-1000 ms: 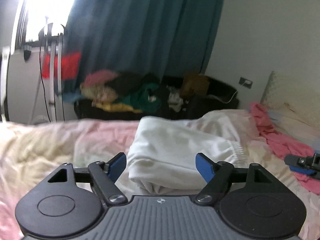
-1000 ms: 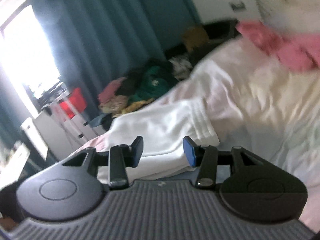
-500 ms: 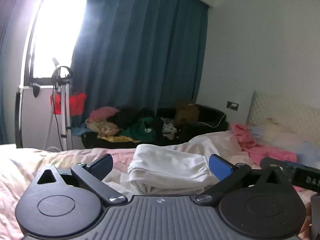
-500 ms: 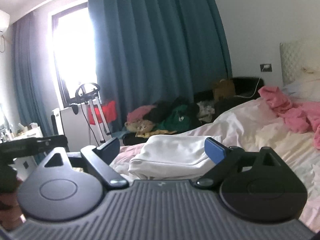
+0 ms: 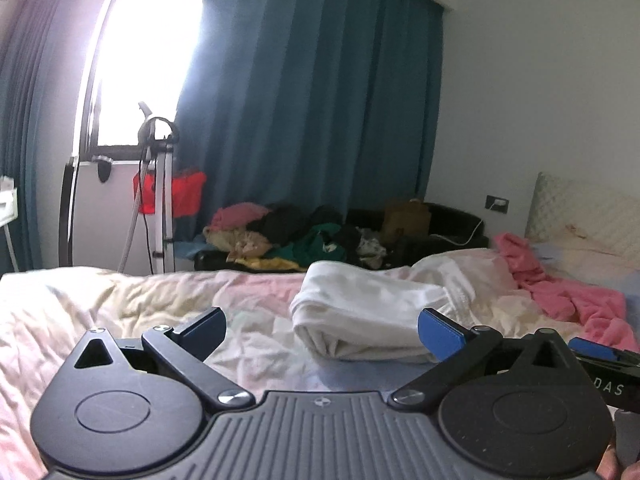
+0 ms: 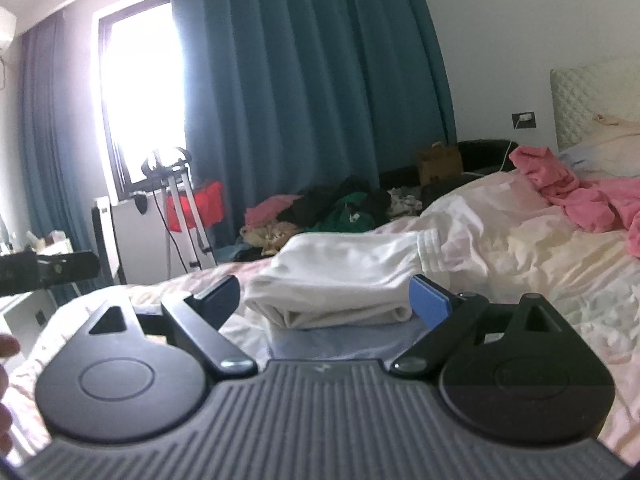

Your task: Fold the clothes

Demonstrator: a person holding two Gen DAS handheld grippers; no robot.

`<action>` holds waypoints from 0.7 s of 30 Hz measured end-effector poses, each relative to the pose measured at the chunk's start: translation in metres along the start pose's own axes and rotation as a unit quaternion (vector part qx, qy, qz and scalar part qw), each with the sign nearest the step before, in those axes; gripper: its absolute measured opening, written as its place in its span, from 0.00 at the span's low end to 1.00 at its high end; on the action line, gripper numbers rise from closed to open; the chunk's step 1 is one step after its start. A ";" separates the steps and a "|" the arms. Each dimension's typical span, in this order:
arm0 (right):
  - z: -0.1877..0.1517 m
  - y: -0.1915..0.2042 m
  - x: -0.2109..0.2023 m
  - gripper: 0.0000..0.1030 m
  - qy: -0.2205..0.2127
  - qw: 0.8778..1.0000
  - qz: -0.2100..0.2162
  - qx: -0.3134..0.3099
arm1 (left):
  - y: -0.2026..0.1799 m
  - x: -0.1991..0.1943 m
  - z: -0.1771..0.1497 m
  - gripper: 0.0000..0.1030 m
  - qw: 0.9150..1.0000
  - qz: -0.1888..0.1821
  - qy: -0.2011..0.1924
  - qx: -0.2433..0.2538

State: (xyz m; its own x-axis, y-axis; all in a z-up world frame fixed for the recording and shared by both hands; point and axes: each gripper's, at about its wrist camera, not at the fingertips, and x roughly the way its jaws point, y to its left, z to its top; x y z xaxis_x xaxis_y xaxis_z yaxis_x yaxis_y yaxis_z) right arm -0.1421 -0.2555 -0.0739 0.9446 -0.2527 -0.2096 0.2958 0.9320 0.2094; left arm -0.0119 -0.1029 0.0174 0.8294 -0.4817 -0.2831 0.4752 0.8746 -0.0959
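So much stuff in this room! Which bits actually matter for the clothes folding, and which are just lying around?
Part of the job:
- folded white garment on the bed
- left gripper, open, empty
- right gripper, open, empty
- possibly the crumpled pink garment, not yet folded

Just lying about:
- clothes heap by the teal curtain
- tripod
- brown bag

A teal curtain (image 5: pixel 320 120) was hung at twelve o'clock, a tripod (image 5: pixel 154 196) stood at ten.

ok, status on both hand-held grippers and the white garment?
Left hand-held gripper open, empty. Right hand-held gripper open, empty. Folded white garment lying on bed. Nothing between.
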 end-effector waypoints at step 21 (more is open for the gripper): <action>-0.016 0.005 0.012 0.90 0.029 0.999 -0.013 -0.021 | -0.009 0.012 -0.012 1.00 1.000 -0.001 0.014 0.012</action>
State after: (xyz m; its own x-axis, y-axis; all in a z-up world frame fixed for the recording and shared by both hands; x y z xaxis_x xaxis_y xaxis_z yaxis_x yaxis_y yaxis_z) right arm -0.1315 -0.2497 -0.0909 0.9263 -0.2624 -0.2705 0.3125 0.9360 0.1623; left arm -0.0098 -0.1161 0.0030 0.8204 -0.4812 -0.3087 0.4836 0.8721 -0.0742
